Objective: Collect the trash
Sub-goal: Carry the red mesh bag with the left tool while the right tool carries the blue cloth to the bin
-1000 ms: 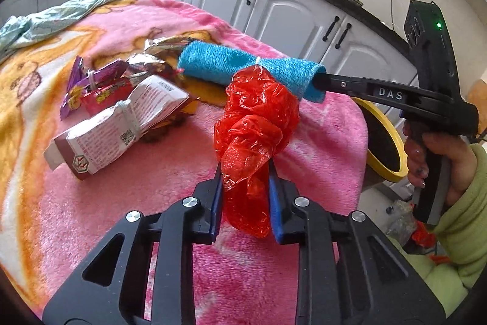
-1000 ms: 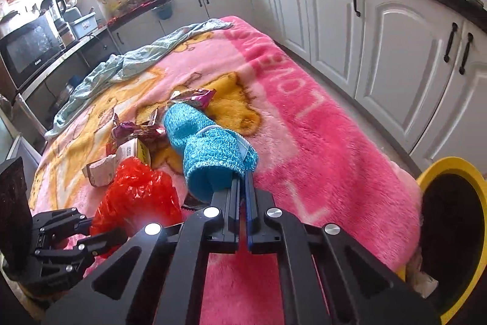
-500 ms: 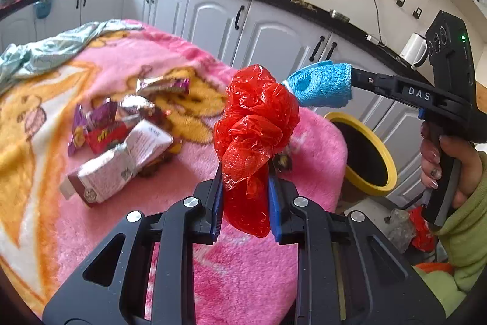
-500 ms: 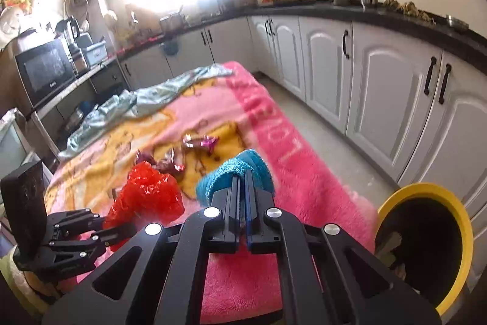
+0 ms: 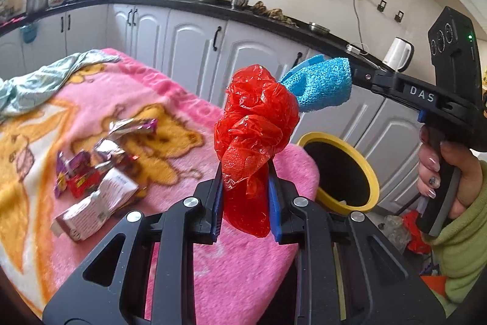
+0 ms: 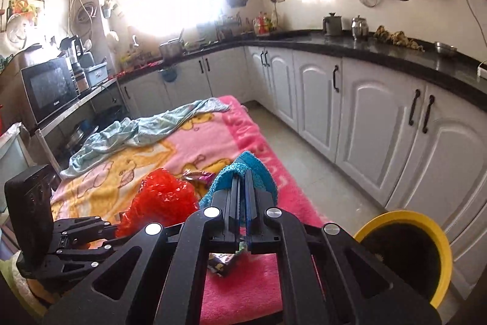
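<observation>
Two claws are in my hands, and each one is holding something up in the air. My left claw is squeezing a crinkly red plastic bag between its blue pads. The bag is sticking up above the claw, well over the pink blanket. My right claw is pinched tight on a fuzzy blue cloth. In the left view the blue cloth is peeking out just behind the red bag, and my right hand is gripping the black handle.

The yellow bin is sitting on the floor just past the end of the blanket, near the white cupboards. Its mouth is dark inside. In the right view the bin is down at the right, below my right claw.

More trash is lying on the blanket to the left. A white and brown carton is lying on its side. Shiny purple and red wrappers are bunched up just beside it. A silver wrapper is lying a little farther back. A pale green cloth is crumpled at the far end of the blanket.
</observation>
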